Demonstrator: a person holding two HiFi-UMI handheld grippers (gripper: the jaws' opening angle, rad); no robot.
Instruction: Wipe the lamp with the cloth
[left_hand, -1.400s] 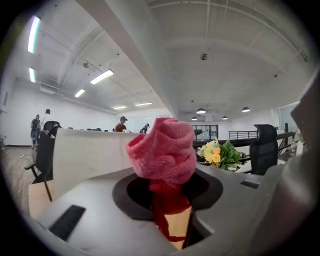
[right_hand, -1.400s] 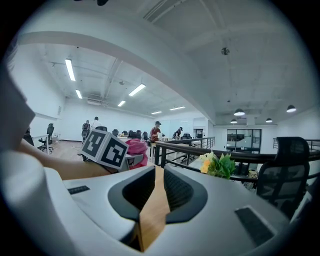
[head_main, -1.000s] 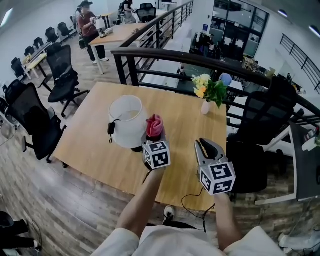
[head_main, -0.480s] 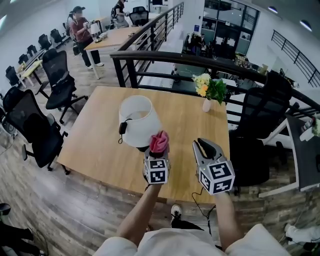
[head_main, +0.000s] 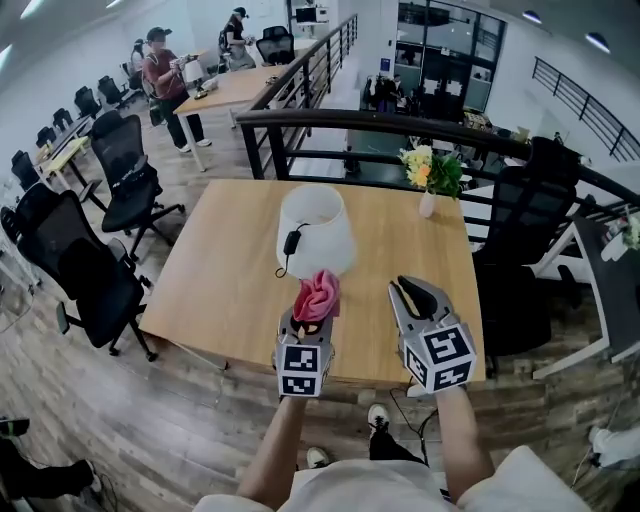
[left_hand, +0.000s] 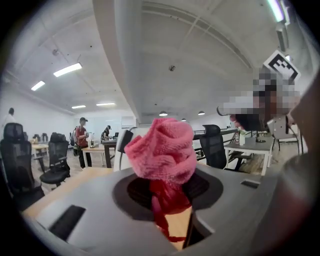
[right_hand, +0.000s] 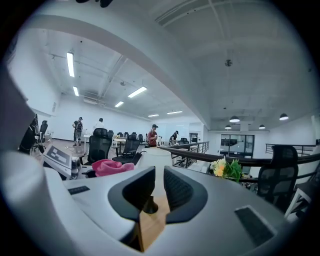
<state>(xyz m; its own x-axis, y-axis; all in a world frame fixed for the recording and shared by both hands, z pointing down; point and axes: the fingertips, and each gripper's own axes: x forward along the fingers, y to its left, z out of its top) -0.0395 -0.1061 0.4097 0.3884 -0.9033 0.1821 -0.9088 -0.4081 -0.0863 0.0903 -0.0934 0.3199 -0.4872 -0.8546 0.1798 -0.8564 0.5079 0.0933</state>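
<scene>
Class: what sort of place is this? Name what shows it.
Most likely an open-plan office, perhaps a mezzanine: black swivel chairs, long work desks and a black railing behind the wooden table.

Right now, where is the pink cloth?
In the head view the cloth is bunched in the left gripper, near the middle of the picture, just on the near side of the lamp on the table.

Lamp (head_main: 315, 232) blocks the middle
We have bare table (head_main: 215, 275) open left and right of it; the flower vase (head_main: 428, 203) stands well apart, far right.
</scene>
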